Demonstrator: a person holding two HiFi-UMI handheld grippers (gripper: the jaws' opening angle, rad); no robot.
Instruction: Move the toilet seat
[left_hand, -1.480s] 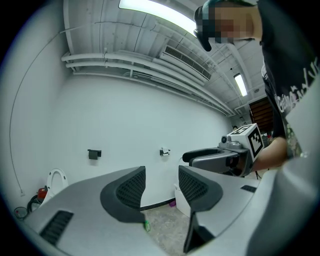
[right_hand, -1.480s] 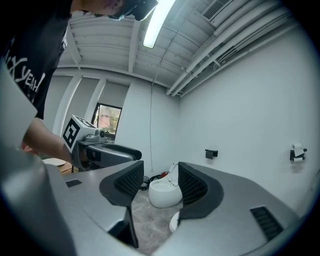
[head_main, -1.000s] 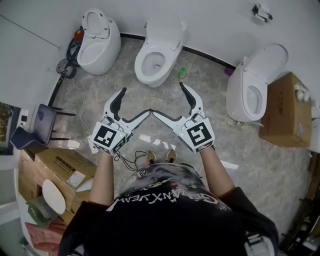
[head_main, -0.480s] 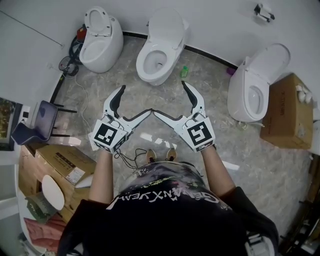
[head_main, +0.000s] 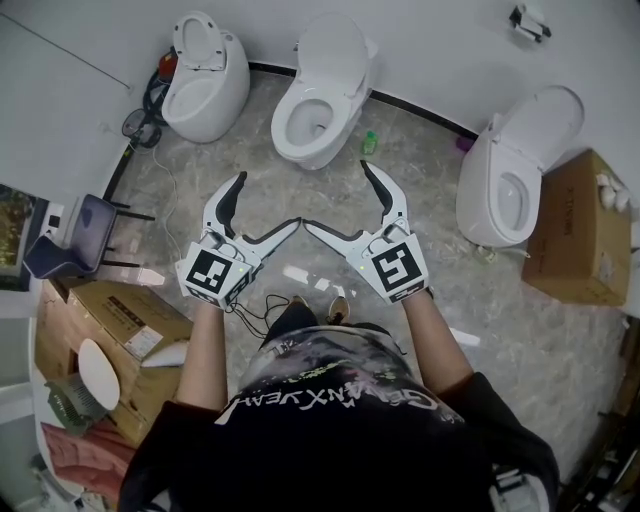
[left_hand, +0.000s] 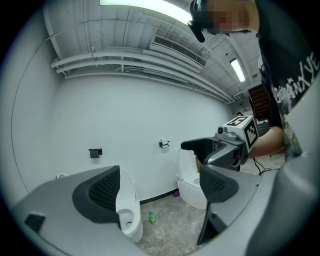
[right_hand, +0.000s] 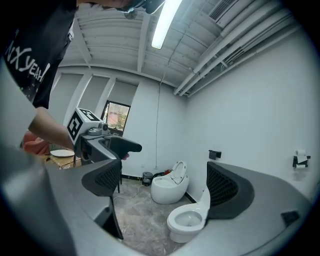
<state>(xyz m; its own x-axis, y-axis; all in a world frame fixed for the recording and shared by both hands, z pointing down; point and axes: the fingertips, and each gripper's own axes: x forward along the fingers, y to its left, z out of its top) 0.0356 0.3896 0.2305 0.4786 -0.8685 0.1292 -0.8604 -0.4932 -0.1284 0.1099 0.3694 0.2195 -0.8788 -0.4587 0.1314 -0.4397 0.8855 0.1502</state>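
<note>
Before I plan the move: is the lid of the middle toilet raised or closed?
Raised. The middle toilet shows its open bowl from above, and its lid stands up behind it.

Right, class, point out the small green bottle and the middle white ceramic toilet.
Small green bottle (head_main: 368, 143): head view, its body.
Middle white ceramic toilet (head_main: 300, 150): head view, front of the bowl.

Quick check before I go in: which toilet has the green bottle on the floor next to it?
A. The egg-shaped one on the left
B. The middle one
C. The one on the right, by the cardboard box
B: in the head view the green bottle sits on the floor close beside the middle toilet, on its right side in the picture, well away from the other two toilets.
</note>
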